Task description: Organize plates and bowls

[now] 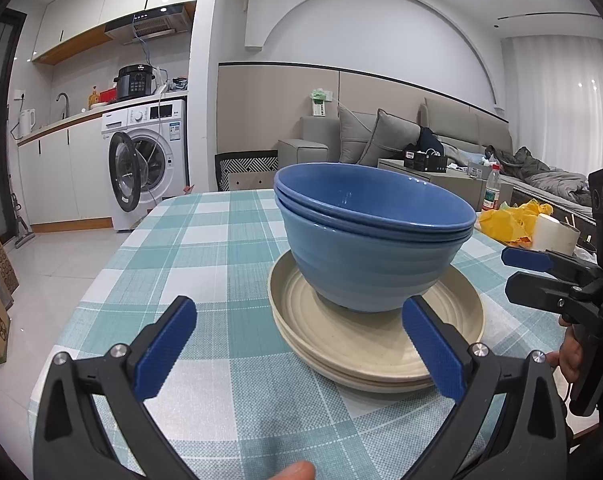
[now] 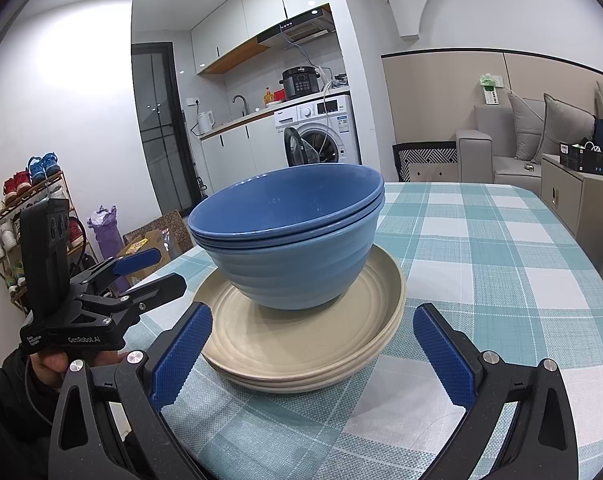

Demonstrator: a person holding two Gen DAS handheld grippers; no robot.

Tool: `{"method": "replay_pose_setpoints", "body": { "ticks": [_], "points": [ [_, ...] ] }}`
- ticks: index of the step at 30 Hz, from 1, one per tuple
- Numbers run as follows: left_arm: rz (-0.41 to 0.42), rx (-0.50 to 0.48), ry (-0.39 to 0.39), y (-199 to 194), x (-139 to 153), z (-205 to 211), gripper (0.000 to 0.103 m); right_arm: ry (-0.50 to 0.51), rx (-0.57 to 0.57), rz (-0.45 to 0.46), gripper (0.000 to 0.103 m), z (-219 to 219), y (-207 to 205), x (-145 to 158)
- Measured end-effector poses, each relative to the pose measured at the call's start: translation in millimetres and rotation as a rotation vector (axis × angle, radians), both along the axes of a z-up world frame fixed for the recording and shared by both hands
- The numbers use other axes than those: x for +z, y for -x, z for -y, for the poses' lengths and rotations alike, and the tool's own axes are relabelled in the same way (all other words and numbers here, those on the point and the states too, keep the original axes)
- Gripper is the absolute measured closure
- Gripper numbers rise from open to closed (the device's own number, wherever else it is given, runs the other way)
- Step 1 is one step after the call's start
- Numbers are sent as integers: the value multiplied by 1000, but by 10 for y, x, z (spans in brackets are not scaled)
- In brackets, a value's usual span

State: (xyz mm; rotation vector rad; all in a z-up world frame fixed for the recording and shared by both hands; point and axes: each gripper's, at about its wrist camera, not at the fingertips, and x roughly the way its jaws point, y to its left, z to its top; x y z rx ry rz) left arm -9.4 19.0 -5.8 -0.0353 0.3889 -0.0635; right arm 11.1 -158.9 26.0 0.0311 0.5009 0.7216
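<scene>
**Blue bowls nested on cream plates, both grippers spread and empty**

The left wrist view alone takes in the sofa side of the room: a yellow plastic bag [image 1: 509, 220] and a white paper roll [image 1: 551, 232] lie on the checked teal-and-white tablecloth [image 1: 221, 240] at about 3 o'clock of the stack, with the right gripper [image 1: 525, 276] just below them. The right wrist view alone shows a wooden shoe rack [image 2: 25, 216] at 9 o'clock, with the left gripper [image 2: 153, 270] in front of it. A white front-loading washing machine [image 1: 149, 160], its door open, stands at 11 o'clock in the left view and at 12 o'clock in the right view.

A stack of deep blue ribbed bowls [image 1: 373, 236], nested one inside another, sits inside the top of a stack of shallow cream round plates [image 1: 365, 344], near the table's middle. The innermost bowl holds nothing.

Both grippers have their blue-padded fingers [image 2: 181, 356] wide apart, gripping nothing, close to the plates' near rim.
</scene>
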Motion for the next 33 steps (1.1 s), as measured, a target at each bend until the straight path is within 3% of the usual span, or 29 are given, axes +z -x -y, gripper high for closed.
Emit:
{"method": "replay_pose_setpoints", "body": {
  "ticks": [33],
  "points": [
    [-21,15,16,-37,1,-5,0,0,0,-4,1,-9,1,-16]
  ]
}}
